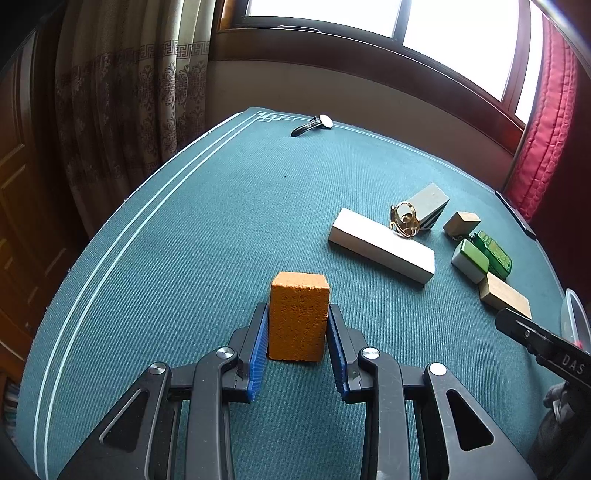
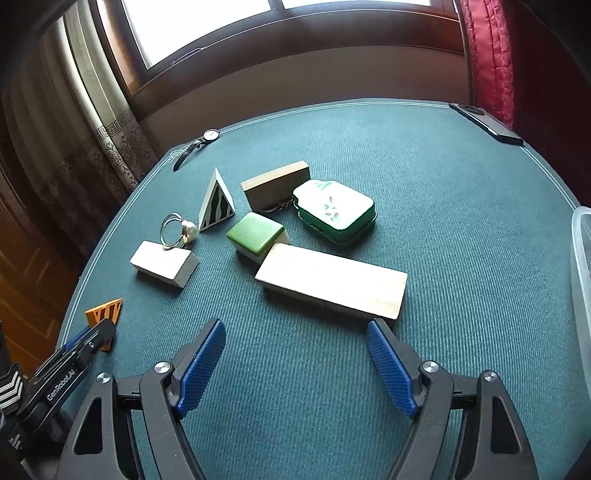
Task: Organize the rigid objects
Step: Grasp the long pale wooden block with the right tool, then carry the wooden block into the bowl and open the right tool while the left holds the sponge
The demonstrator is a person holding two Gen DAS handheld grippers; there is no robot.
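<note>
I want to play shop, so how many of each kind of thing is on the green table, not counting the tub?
Blocks: 6 (orange block, white block, long wooden block, small wooden block, green-topped block, striped wedge)
Green tin: 1
Pearl ring: 1
Wristwatch: 1
Phone: 1
Total: 10

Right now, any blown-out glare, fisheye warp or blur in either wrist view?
Left wrist view: the window is blown to pure white, the table edge bows in a curve, and the orange block is sharp. Right wrist view: the window is also clipped, corners fall dark, and the long wooden block shows bright sheen but is in focus.
</note>
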